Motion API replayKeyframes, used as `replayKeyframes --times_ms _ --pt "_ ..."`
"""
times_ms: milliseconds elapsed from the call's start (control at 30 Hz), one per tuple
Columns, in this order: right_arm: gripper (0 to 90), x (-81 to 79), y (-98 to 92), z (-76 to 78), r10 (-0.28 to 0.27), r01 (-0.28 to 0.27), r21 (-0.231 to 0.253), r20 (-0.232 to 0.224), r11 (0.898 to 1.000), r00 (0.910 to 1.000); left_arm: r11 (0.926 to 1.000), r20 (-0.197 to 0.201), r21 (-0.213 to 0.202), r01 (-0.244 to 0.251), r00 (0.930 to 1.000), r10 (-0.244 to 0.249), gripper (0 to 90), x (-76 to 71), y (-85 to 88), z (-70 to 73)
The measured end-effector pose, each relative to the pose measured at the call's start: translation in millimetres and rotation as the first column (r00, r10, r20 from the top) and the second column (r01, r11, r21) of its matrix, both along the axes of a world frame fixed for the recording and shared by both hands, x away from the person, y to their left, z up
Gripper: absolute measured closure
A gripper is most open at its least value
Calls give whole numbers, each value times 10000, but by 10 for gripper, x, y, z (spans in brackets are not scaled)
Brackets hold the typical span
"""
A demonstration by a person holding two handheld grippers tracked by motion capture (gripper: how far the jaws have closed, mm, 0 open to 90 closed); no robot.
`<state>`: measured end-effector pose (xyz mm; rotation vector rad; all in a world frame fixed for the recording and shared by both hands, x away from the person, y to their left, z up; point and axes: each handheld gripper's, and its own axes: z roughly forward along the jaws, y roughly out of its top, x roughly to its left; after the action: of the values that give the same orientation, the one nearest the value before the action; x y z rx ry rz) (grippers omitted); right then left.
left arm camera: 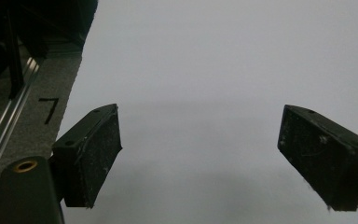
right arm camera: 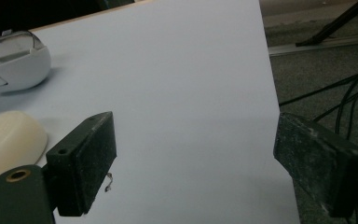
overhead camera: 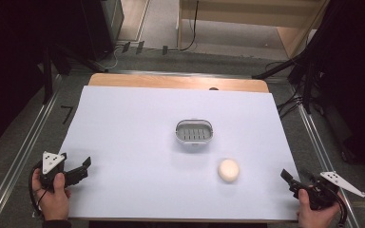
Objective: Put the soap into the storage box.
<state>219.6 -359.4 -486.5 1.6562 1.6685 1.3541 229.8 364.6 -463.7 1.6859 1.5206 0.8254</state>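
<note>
The soap bar lay bare on the white worktop, well apart from both sets of fingers, nearer the right gripper at the front right edge. The left gripper sat at the front left edge, with wide open room between. Just beyond the soap stood an empty soap dish. In the left gripper view, the fingers were spread over bare worktop beside its left edge. In the right gripper view, the fingers were spread, pinching nothing; the soap bar lay left of them, the soap dish farther off.
</note>
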Motion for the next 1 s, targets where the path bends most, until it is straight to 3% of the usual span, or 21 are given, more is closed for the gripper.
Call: replayKeyframes --times_ms 100,200,333,367,400,467,500,567,600,633,667,700,767,833,867,900,967,1000 --pt "200 -7 17 23 -254 255 -194 43 9995 9997 10000 10 5 -3 10000 3 143 0 0 0" --pt "199 45 61 59 -359 333 -592 -439 9977 9984 10000 9 26 39 10000 -39 143 -3 0 1" --pt "204 87 138 100 -76 10 -850 -776 9964 9970 9999 3 73 107 9999 -107 143 -3 0 1" --pt "230 113 193 128 88 -197 -1135 -962 9933 9953 9999 -13 71 94 10000 -93 143 -2 0 2" --pt "239 152 298 170 505 -704 -1676 -1200 9833 9915 9999 -24 75 87 10000 -87 143 -2 0 1" --pt "255 177 378 191 876 -1123 -1968 -1302 9740 9876 9999 -14 105 104 9999 -104 143 -2 -4 1" --pt "255 177 378 191 876 -1123 -1968 -1302 9740 9876 9999 -14 105 104 9999 -104 143 -2 -4 1" --pt "362 196 461 242 1347 -1641 -2149 -1453 9627 9802 9999 -14 109 98 10000 -98 143 -2 -5 1" --pt "361 204 475 266 1699 -2003 -2028 -1577 9585 9728 9999 5 111 95 10000 -95 143 -2 -6 0" --pt "361 204 475 266 1699 -2003 -2028 -1577 9585 9728 9999 5 111 95 10000 -95 143 -2 -6 0" --pt "345 215 482 292 2050 -2367 -1904 -1722 9527 9635 9999 0 108 98 10000 -98 143 -2 -5 0" --pt "344 228 501 342 2639 -2985 -1628 -2038 9404 9428 9999 -9 104 105 9999 -105 143 -2 -4 1" --pt "344 236 520 367 2834 -3229 -1580 -2292 9332 9312 9999 5 101 95 10000 -95 143 -2 -5 -1" --pt "338 241 535 373 2779 -3225 -1645 -2458 9321 9286 9999 1 91 107 9999 -107 143 -2 -4 0" --pt "311 236 557 376 2763 -3273 -1815 -2577 9273 9259 9999 -5 96 100 9999 -100 143 -2 -3 1" --pt "221 232 584 377 2978 -3520 -1830 -2684 9179 9161 9999 9 74 93 10000 -93 143 -3 -2 1" --pt "177 232 603 379 3012 -3582 -1839 -2776 9154 9123 9999 19 67 103 9999 -103 143 -3 -1 0" --pt "126 243 650 388 2973 -3678 -2109 -3025 9057 9056 9999 27 61 108 9999 -108 143 -3 -1 0"
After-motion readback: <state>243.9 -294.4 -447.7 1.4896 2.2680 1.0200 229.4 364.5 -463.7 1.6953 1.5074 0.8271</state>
